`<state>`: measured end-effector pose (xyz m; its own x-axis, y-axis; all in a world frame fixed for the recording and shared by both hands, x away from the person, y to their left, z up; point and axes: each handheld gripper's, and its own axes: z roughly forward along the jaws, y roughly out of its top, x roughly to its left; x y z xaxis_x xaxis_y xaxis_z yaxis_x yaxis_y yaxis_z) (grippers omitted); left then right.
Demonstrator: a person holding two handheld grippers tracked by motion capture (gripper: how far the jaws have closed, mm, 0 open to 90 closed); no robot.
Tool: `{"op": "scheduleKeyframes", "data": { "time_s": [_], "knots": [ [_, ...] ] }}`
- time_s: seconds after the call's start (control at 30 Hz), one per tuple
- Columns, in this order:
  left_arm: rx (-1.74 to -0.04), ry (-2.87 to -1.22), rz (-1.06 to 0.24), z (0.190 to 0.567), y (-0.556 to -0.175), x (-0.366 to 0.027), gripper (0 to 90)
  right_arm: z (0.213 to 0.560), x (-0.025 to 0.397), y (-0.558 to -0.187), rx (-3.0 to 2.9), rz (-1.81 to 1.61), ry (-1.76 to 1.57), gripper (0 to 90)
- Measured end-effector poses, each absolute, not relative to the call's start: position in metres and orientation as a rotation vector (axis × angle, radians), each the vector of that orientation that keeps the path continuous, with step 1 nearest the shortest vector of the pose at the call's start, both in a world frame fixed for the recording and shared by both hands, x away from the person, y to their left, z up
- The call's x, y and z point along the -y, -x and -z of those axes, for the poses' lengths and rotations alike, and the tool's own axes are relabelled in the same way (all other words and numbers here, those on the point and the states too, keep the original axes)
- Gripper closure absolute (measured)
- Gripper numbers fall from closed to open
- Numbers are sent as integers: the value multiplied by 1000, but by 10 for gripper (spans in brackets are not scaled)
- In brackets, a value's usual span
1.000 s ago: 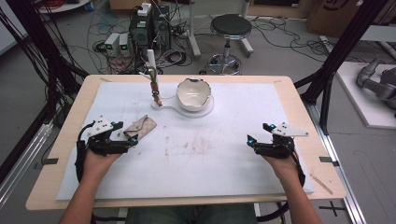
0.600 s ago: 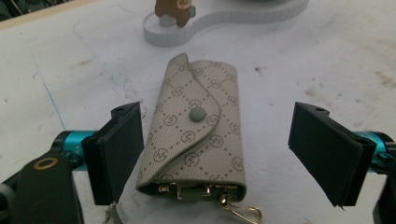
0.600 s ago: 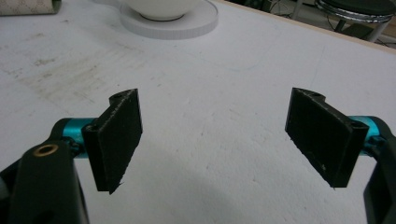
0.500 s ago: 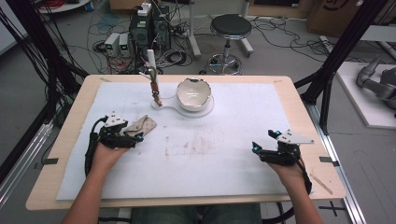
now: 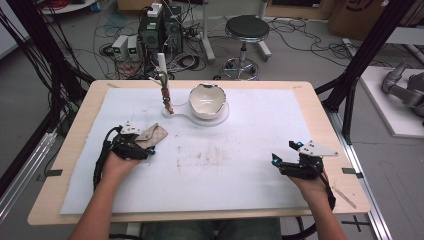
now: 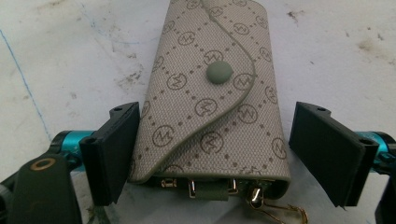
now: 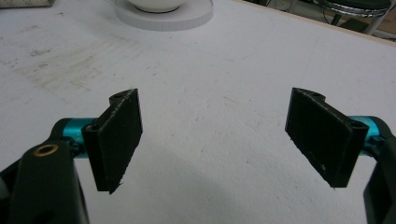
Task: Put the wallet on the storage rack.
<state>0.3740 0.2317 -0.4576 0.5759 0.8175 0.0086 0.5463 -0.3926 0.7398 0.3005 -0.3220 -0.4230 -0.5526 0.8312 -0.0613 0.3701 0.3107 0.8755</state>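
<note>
A beige monogram key pouch (image 6: 215, 102) with a snap flap and gold clips lies flat on the white mat. In the high view the pouch (image 5: 155, 133) sits at the mat's left. My left gripper (image 5: 145, 145) is open around its near end: the left jaw touches the pouch's edge and the right jaw stands a little apart. In the left gripper view the gripper (image 6: 219, 149) straddles the pouch. My right gripper (image 5: 281, 161) hovers open over bare mat at the right, and the right gripper view shows nothing between the gripper's (image 7: 219, 140) jaws.
A white bowl (image 5: 207, 100) stands on a white base (image 5: 220, 119) at the back middle, with an upright tool stand (image 5: 165, 95) to its left. A stained patch (image 5: 205, 156) marks the mat's middle. The wooden table edge (image 5: 345, 150) runs close to my right hand.
My left gripper has moved forward and right until its jaws straddle the pouch. My right gripper has drifted back toward the near right edge.
</note>
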Motion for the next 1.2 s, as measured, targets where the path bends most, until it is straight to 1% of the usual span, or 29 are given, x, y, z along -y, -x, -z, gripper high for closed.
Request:
{"op": "scheduleKeyframes", "data": {
  "time_s": [0.27, 0.4, 0.73, 1.0, 1.2],
  "knots": [
    [-1084, -2088, -481, 457, -374, -233, 203, 423, 321, -301, -2069, -1180, -1061, 192],
    [-1080, -2079, -483, 457, -373, -237, 281, 423, 321, -301, -2071, -1181, -1067, 192],
    [-1052, -2100, -504, 454, -370, -235, 352, 424, 321, -302, -2077, -1184, -1064, 192],
    [-1047, -2098, -512, 451, -369, -236, 368, 423, 317, -302, -2088, -1189, -1058, 193],
    [-1015, -2062, -526, 439, -363, -237, 369, 424, 315, -304, -2095, -1191, -1052, 192]
  ]
}}
